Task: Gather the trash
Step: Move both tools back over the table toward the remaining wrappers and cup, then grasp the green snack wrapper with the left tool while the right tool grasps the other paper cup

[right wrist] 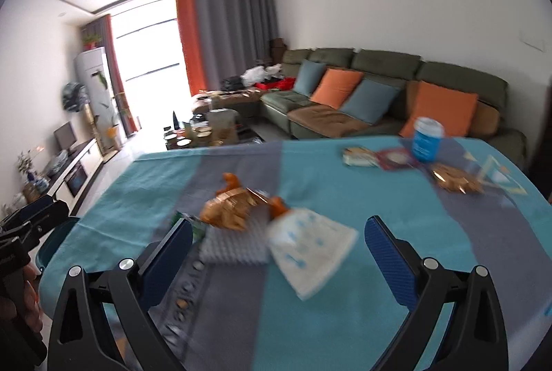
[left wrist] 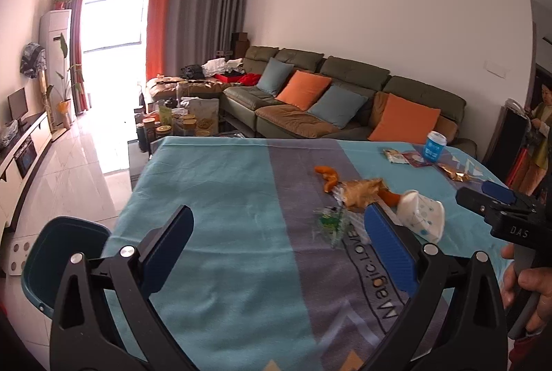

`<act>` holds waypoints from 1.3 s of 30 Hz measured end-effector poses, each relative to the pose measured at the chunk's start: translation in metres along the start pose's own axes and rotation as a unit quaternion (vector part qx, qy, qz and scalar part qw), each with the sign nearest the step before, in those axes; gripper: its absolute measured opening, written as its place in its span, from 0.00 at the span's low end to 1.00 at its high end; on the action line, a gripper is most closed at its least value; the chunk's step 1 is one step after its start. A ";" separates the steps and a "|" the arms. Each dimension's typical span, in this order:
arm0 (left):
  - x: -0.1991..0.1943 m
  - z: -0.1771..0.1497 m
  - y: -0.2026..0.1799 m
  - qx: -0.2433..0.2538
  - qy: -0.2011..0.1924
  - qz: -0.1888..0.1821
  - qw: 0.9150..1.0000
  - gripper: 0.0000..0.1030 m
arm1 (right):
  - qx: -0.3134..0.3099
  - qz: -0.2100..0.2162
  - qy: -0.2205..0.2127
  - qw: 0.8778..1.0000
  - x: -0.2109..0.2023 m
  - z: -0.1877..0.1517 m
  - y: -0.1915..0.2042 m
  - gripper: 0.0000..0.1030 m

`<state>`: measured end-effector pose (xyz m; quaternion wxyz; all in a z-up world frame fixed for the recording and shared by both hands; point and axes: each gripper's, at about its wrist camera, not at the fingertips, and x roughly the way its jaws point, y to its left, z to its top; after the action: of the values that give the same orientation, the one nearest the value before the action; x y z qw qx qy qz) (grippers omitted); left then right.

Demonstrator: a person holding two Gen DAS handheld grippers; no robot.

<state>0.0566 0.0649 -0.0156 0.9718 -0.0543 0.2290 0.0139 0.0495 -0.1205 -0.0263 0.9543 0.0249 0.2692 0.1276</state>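
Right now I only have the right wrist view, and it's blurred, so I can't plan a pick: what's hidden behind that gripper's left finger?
Observer: A crumpled clear wrapper with green print, lying on the tablecloth.
Operator: I see only a sliver of the bin. Is it open?
Observer: Yes, the teal bin stands with an open top beside the table's left edge, lower than the tabletop.
Operator: Anyone nearby?
Observer: A person stands beyond the table's far right corner.
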 end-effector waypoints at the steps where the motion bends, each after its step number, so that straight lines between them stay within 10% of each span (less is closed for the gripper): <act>1: 0.001 -0.003 -0.003 0.002 0.000 -0.002 1.000 0.95 | 0.006 -0.005 0.002 1.000 -0.003 -0.005 -0.006 0.94; 39: 0.121 -0.017 -0.049 0.044 0.091 -0.093 0.990 0.95 | 0.175 -0.030 0.115 0.977 0.109 -0.015 -0.038 0.85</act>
<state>0.1600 0.0141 -0.0799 0.9453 -0.0337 0.3112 -0.0921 0.1396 -0.1299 -0.0990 0.9011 0.1690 0.3959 0.0517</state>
